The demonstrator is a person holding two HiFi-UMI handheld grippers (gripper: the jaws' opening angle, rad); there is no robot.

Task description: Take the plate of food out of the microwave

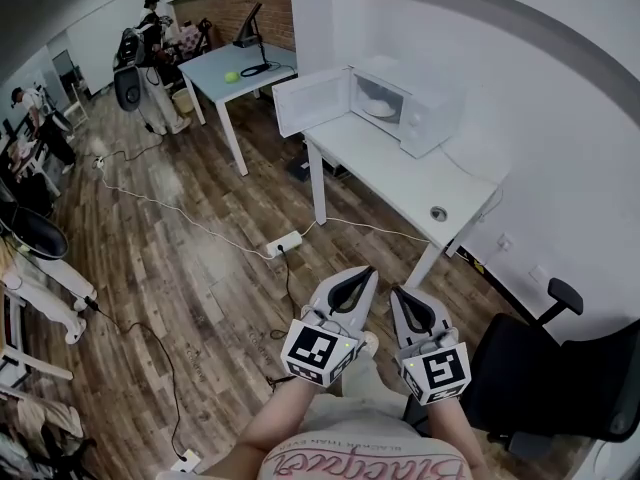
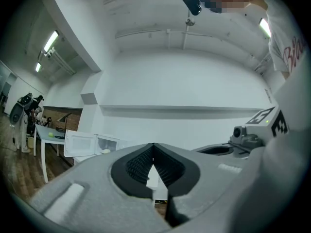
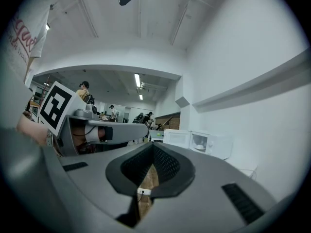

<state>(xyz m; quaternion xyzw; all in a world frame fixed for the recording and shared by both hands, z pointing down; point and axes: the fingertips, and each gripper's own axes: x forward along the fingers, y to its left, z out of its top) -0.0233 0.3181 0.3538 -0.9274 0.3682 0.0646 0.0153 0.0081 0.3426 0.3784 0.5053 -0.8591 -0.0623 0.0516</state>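
Left gripper (image 1: 362, 276): held low in front of the person's body over the wooden floor (image 1: 200, 228). The jaws are pressed together at the tips and there is nothing between them.
Right gripper (image 1: 398, 294): just beside the left one, at about the same height. Its own view shows the jaw tips meeting, with only floor visible through the gap behind them, so it carries nothing.
Both grippers: they point toward the white desk (image 1: 400, 183) and are well apart from it.
Microwave (image 1: 420, 113): white, standing at the desk's back edge against the wall, toward the far end.
Microwave door (image 1: 312, 98): swung fully open to the left, hanging out past the desk's far left corner.
Plate (image 1: 379, 109): pale, lying flat on the bottom of the open microwave. What lies on it is too small to tell.
Desk surface: bare in front of the microwave, with a round cable hole (image 1: 438, 213) near the near right corner.
Power strip (image 1: 283, 244): on the floor beside the desk's near left leg, with a cable running from it.
Office chair (image 1: 545, 368): black, close to the person's right.
Second table (image 1: 245, 68): farther back, holding a small green ball (image 1: 232, 76) and a lamp (image 1: 250, 28).
People: several stand at the room's far left.
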